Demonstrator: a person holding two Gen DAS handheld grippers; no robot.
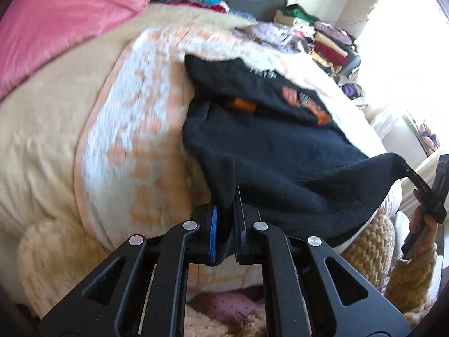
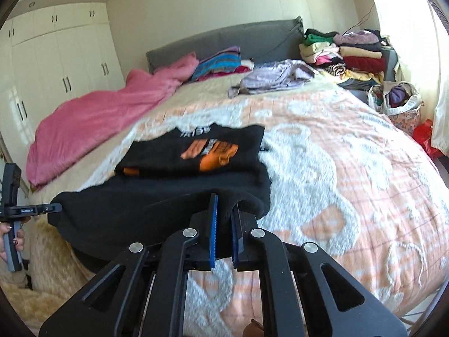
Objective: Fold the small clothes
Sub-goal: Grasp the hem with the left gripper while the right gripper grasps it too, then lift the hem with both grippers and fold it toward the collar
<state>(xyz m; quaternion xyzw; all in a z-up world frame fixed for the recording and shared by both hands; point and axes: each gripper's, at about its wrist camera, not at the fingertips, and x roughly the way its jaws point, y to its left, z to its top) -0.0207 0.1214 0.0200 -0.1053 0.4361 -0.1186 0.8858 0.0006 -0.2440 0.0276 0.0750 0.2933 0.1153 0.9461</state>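
Note:
A small black shirt [image 1: 275, 146] with an orange print lies on the peach and white bedspread [image 1: 132, 129], its near hem lifted off the bed. My left gripper [image 1: 226, 205] is shut on one corner of that hem. My right gripper [image 2: 224, 207] is shut on the other corner of the black shirt [image 2: 174, 185]. The far part with the orange print [image 2: 210, 151] is folded over and rests flat. The right gripper also shows at the right edge of the left wrist view [image 1: 407, 171], and the left gripper shows at the left edge of the right wrist view [image 2: 53, 207].
A pink blanket [image 2: 98, 123] lies along the bed's left side. A lilac garment [image 2: 275, 77] and stacks of folded clothes [image 2: 350, 53] sit by the grey headboard [image 2: 224, 39]. A bag of clothes [image 2: 395, 98] stands at the right. White wardrobes [image 2: 56, 56] line the left wall.

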